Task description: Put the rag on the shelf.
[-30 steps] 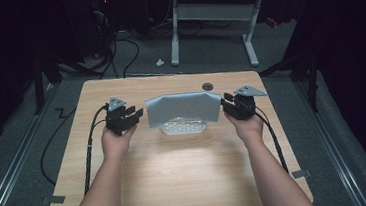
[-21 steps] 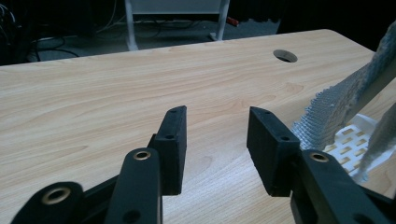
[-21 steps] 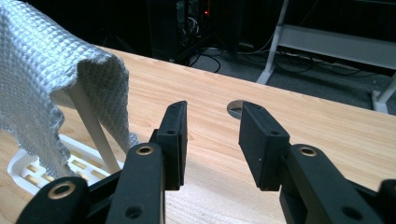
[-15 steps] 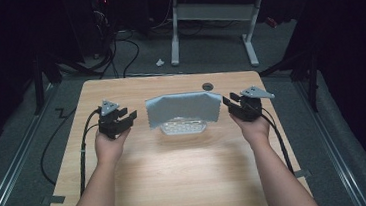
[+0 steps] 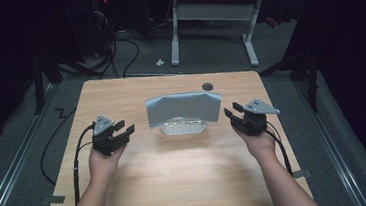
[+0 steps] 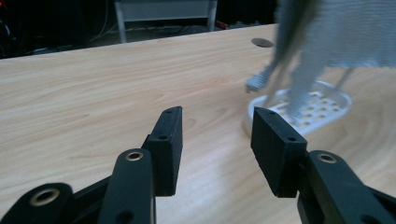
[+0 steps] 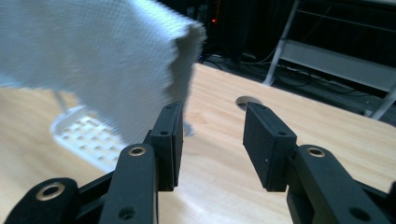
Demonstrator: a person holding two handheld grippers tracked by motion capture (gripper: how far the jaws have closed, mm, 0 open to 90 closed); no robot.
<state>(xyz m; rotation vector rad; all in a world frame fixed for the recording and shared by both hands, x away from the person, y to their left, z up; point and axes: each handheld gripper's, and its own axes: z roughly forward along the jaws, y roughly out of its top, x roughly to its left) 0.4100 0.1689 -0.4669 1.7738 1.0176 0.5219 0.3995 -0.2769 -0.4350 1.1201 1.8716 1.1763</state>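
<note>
A grey-white cloth (image 5: pixel 183 108) hangs draped over a small rack with a white perforated base (image 5: pixel 182 128) at the table's middle. My left gripper (image 5: pixel 123 128) stands to its left, clear of the cloth, and its jaws have just been opening with nothing between them. To the right of the cloth, my right gripper (image 5: pixel 232 112) has also just been opening its empty jaws. In the left gripper view the left gripper (image 6: pixel 217 135) has the cloth (image 6: pixel 341 32) and base (image 6: pixel 303 109) ahead at the right. The right gripper (image 7: pixel 212 140) sees the cloth (image 7: pixel 88 56) at its left.
The wooden table (image 5: pixel 178 183) has a round dark cable hole (image 5: pixel 207 86) behind the rack. Cables trail from both grippers over the table's sides. A white desk frame (image 5: pixel 213 15) stands on the floor beyond the far edge.
Both hands have drawn outward from the cloth's side edges, the left to the left and the right to the right. The jaws stand wider. The cloth stays hanging on the rack.
</note>
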